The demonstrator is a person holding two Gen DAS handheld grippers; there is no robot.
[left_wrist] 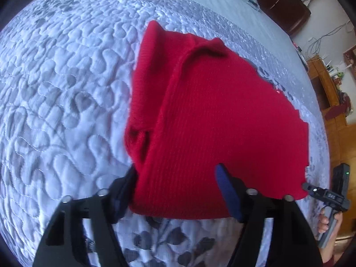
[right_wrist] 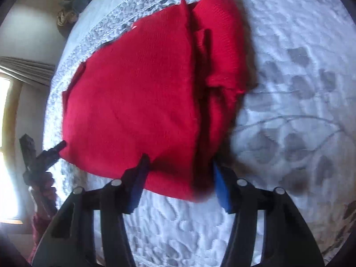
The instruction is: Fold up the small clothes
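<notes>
A red knitted garment lies folded on a quilted pale-blue bedspread, with a narrower folded layer along its left side. My left gripper is open and straddles the garment's near left corner: the left finger sits at the cloth's edge and the blue-padded right finger rests over the knit. In the right wrist view the same garment fills the middle. My right gripper is open astride the near right corner, pads apart. Each gripper shows at the other view's edge: right gripper, left gripper.
The bedspread stretches wide around the garment. A dark brown headboard and a wooden cabinet stand beyond the bed. A bright window with a curtain is at the left. Crumpled cloth lies at the bed's far corner.
</notes>
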